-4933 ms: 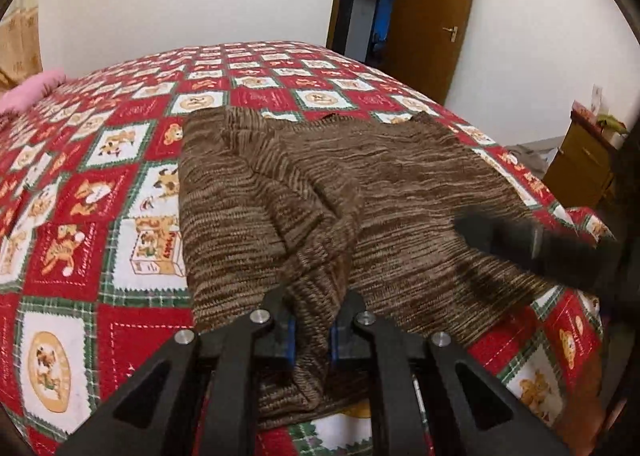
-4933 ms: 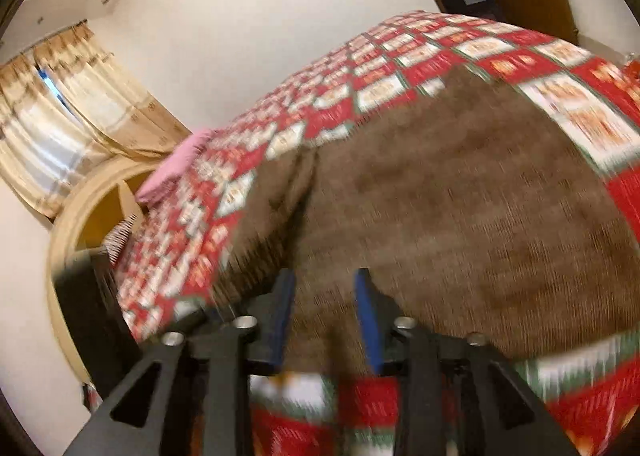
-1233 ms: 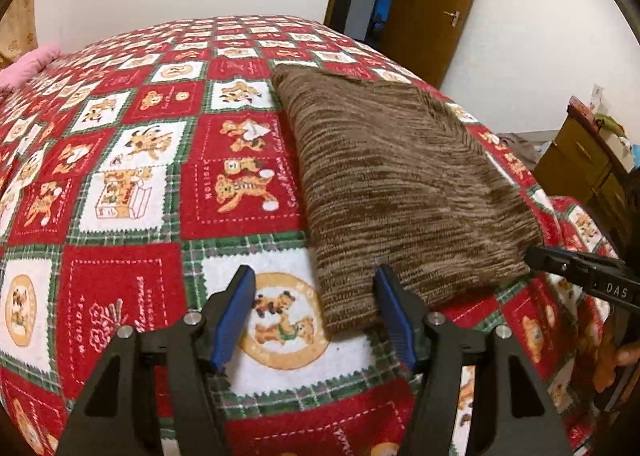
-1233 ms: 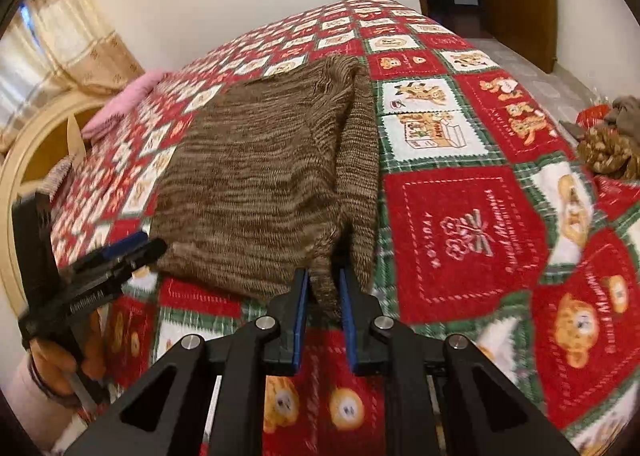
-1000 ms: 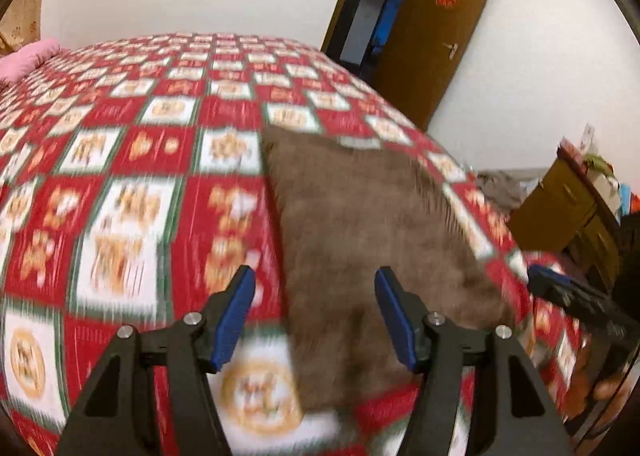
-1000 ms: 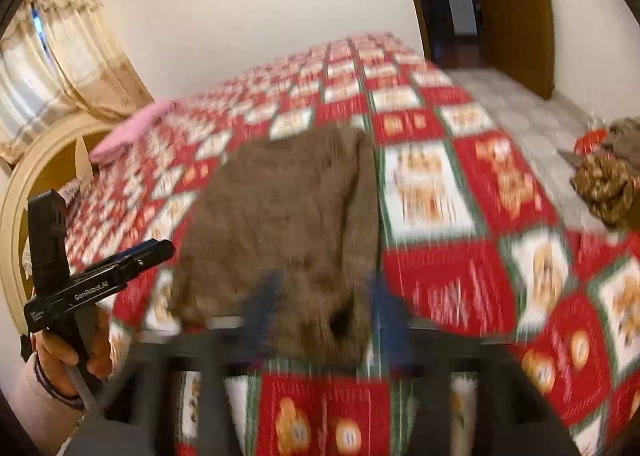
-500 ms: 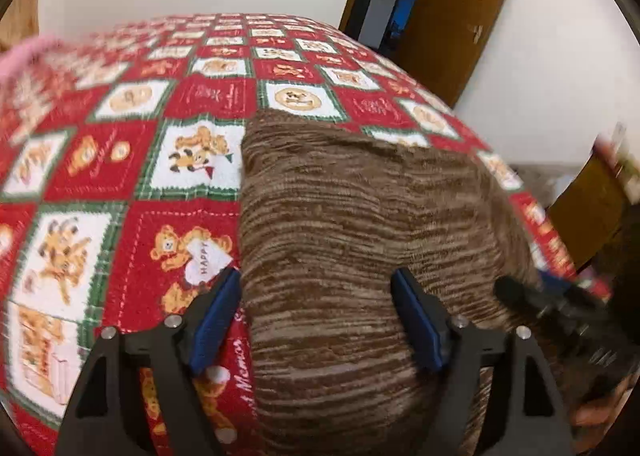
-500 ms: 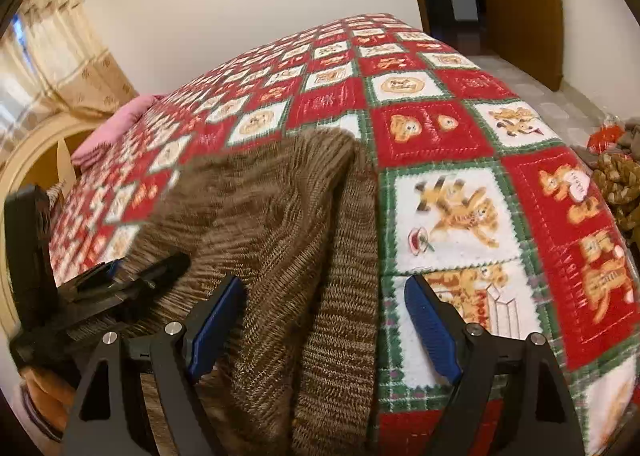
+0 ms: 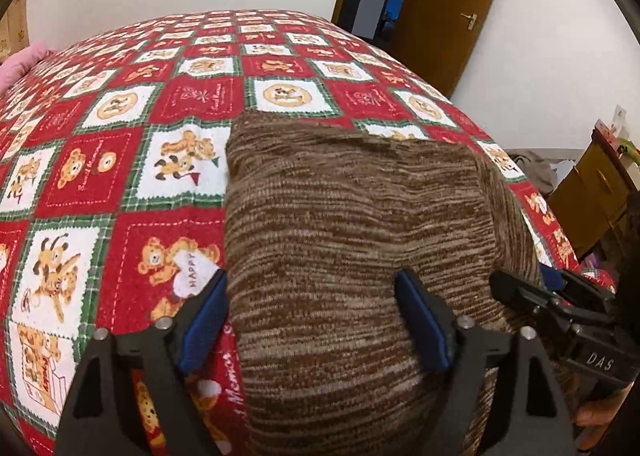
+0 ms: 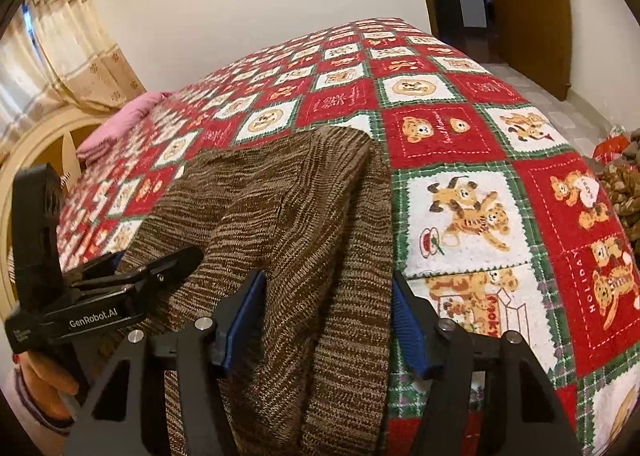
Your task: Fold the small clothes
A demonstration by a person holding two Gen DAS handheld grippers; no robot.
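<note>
A brown striped knit sweater (image 9: 352, 240) lies folded lengthwise on the bed; it also shows in the right wrist view (image 10: 288, 224). My left gripper (image 9: 316, 320) is open, its jaws straddling the sweater's left half near its front part. My right gripper (image 10: 326, 320) is open over the sweater's right edge, where a folded sleeve runs along the side. Each gripper shows in the other's view, the right gripper (image 9: 560, 308) at the sweater's right side and the left gripper (image 10: 132, 276) at its left side. Both are empty.
The bed has a red, green and white bear-print quilt (image 9: 128, 160). A pink pillow (image 10: 120, 124) lies at the far end. A wooden door (image 9: 452, 4) and a wooden cabinet (image 9: 592, 192) stand to the right. A pile of things (image 10: 620, 184) lies on the floor.
My right gripper let go of the sweater's corner and opened. Both grippers moved forward over the sweater, toward its middle, and now straddle its two sides.
</note>
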